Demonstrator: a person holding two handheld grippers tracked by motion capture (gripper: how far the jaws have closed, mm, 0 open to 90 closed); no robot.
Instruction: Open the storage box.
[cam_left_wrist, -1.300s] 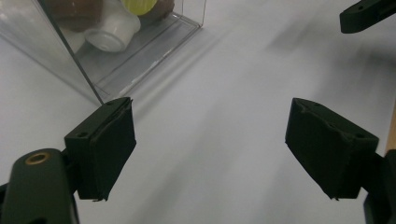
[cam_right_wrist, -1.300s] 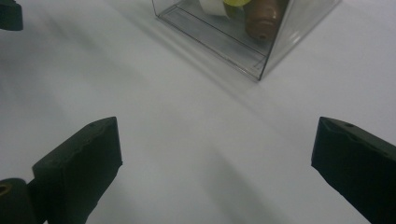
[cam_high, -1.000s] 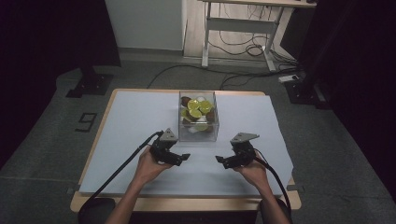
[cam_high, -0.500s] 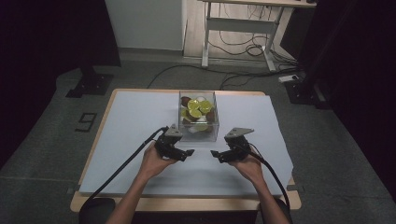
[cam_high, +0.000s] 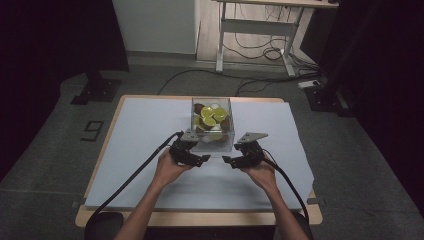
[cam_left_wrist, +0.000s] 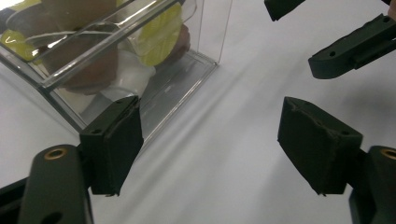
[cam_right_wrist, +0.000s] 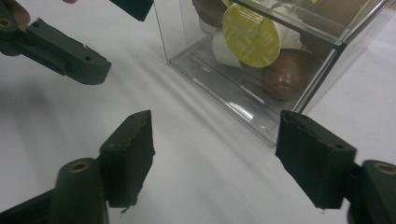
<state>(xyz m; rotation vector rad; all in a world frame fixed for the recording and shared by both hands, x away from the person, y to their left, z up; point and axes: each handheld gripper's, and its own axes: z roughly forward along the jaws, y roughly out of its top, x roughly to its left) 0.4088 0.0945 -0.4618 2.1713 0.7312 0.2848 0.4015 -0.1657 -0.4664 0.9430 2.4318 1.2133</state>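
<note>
A clear plastic box (cam_high: 215, 143) stands at the middle of the white-covered table, holding several capsules (cam_high: 209, 116) with yellow-green lids and brown ones. My left gripper (cam_high: 204, 160) and right gripper (cam_high: 227, 161) lie low just in front of the box, tips facing each other a small gap apart. In the left gripper view the left gripper (cam_left_wrist: 215, 149) is open over bare sheet, with the box (cam_left_wrist: 212, 32) ahead on the left. The right gripper (cam_right_wrist: 219, 158) is open too, near the box corner (cam_right_wrist: 224, 93) and a yellow-lidded capsule (cam_right_wrist: 247, 35). Both pairs of jaws have just been closing, nothing between them.
The white sheet (cam_high: 135, 135) covers a wooden table with open room left and right of the box. Each gripper's cable trails back toward the table's near edge (cam_high: 200, 218). A desk frame and floor cables (cam_high: 250, 50) lie beyond the table, with dark stands at both sides.
Both hands have moved inward toward each other and slightly nearer the box, so the gripper tips now almost meet in front of it. The box has not moved.
</note>
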